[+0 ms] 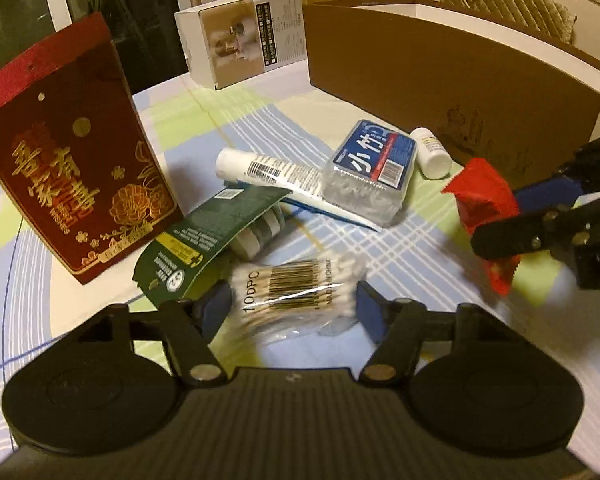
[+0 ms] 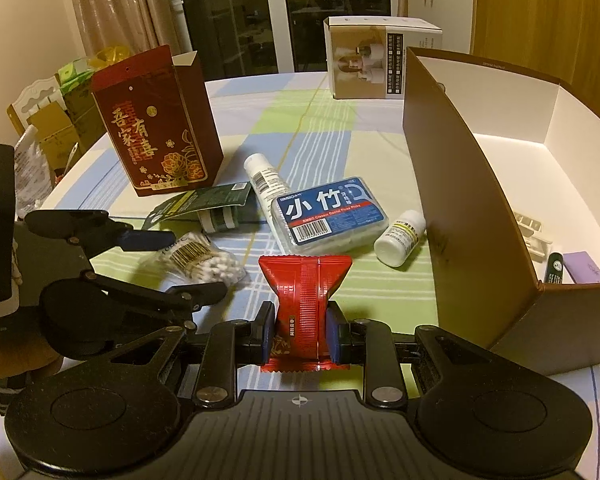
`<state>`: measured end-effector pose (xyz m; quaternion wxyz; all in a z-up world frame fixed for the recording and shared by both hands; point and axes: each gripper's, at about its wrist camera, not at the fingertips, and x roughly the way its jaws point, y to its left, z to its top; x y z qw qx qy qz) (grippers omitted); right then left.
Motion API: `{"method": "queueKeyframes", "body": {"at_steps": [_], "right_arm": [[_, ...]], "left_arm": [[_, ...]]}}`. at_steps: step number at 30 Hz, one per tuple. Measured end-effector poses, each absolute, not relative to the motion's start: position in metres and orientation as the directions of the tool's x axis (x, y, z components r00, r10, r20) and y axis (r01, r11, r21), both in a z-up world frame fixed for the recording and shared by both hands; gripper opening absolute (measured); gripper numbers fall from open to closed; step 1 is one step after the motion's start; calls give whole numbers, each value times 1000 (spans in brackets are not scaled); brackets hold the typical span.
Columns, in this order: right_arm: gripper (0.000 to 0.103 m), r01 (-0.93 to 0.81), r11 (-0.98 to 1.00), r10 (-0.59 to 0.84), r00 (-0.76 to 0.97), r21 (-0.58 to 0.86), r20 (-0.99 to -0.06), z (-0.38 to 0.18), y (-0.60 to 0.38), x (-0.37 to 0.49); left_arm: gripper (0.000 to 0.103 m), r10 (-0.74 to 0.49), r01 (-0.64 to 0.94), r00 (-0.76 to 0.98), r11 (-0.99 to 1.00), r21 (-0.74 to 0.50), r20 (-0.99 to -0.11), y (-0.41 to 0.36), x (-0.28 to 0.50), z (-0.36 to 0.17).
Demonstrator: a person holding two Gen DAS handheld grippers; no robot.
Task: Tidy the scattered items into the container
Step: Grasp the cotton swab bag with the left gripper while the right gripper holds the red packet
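A clear bag of cotton swabs (image 1: 296, 288) lies on the checked cloth between the blue pads of my left gripper (image 1: 294, 308). The pads stand at its two ends, and the bag looks blurred. The right wrist view shows the same bag (image 2: 204, 260) between those fingers. My right gripper (image 2: 300, 334) is shut on a red snack packet (image 2: 304, 292), held above the cloth just left of the brown box (image 2: 460, 184). A blue-labelled floss box (image 2: 328, 216), a small white bottle (image 2: 400, 240), a white tube (image 2: 264, 180) and a green carded tape pack (image 2: 204, 204) lie scattered on the cloth.
The brown box has a white inside with a purple item (image 2: 584, 268) and a white plastic piece (image 2: 532, 232) in it. A dark red gift bag (image 2: 160, 120) stands at the left. A white carton (image 2: 376, 56) stands at the back. The round table's edge curves close on the left.
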<state>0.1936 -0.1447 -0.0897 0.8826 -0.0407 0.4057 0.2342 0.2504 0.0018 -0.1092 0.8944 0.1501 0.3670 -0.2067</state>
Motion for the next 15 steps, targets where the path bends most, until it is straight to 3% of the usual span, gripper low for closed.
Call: {"method": "queueKeyframes", "body": {"at_steps": [2, 3, 5, 15], "right_arm": [[29, -448, 886, 383, 561, 120, -734, -88, -144, 192], [29, -449, 885, 386, 561, 122, -733, -87, -145, 192], [29, -453, 883, 390, 563, 122, -729, -84, -145, 188], [29, -474, 870, 414, 551, 136, -724, -71, -151, 164]], "left_arm": [[50, -261, 481, 645, 869, 115, -718, 4, 247, -106], [35, -259, 481, 646, 868, 120, -718, 5, 244, -103], [30, -242, 480, 652, 866, 143, -719, 5, 235, -98], [30, -248, 571, 560, 807, 151, -790, 6, 180, -88]]}}
